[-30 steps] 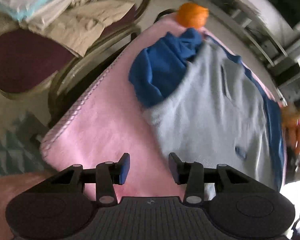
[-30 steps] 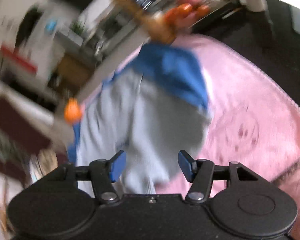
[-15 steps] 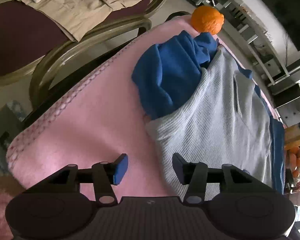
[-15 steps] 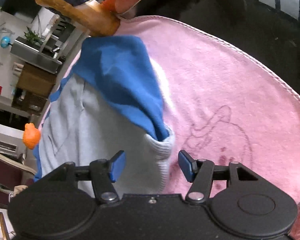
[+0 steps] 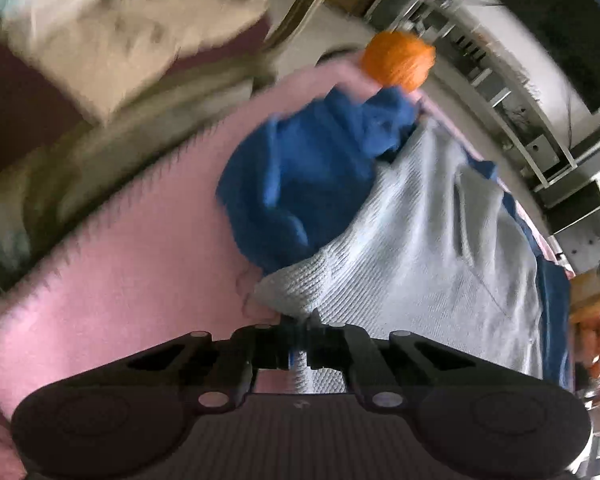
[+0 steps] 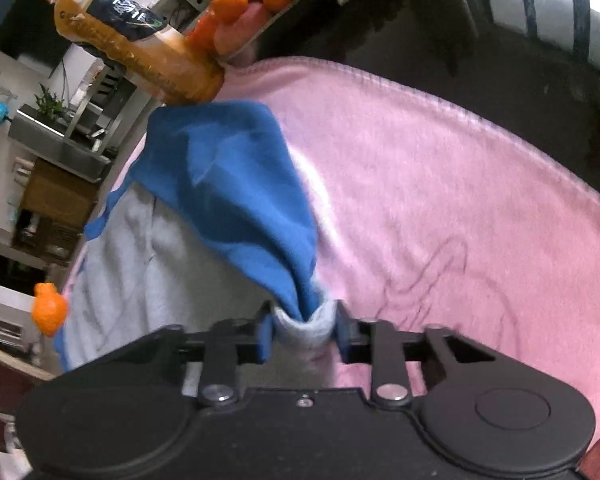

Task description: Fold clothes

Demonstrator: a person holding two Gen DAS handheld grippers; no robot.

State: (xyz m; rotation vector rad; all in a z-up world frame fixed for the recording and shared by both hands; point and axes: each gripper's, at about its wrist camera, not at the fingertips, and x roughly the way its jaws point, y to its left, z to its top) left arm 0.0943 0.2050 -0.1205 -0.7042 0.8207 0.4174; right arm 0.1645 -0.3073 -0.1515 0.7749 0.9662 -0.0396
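A grey knit sweater point(image 5: 420, 248) with blue sleeves lies on a pink blanket point(image 5: 132, 264). Its left blue sleeve point(image 5: 300, 176) is bunched up beside the grey body. My left gripper point(image 5: 300, 340) is shut on the grey hem at the near left corner. In the right wrist view the same sweater point(image 6: 140, 256) shows grey with the other blue sleeve point(image 6: 236, 184) folded across it. My right gripper point(image 6: 304, 330) is closed on the grey ribbed hem corner, which bulges between the fingers.
An orange point(image 5: 398, 62) sits at the blanket's far corner. A chair piled with beige clothes point(image 5: 112, 48) stands at the left. An orange juice bottle point(image 6: 136, 48) and a tray of fruit point(image 6: 240, 12) lie past the blanket's far edge. Dark tabletop point(image 6: 480, 48) borders the blanket.
Both grippers have moved forward onto the sweater's hem and closed on it; half a second ago both stood open just short of the cloth.
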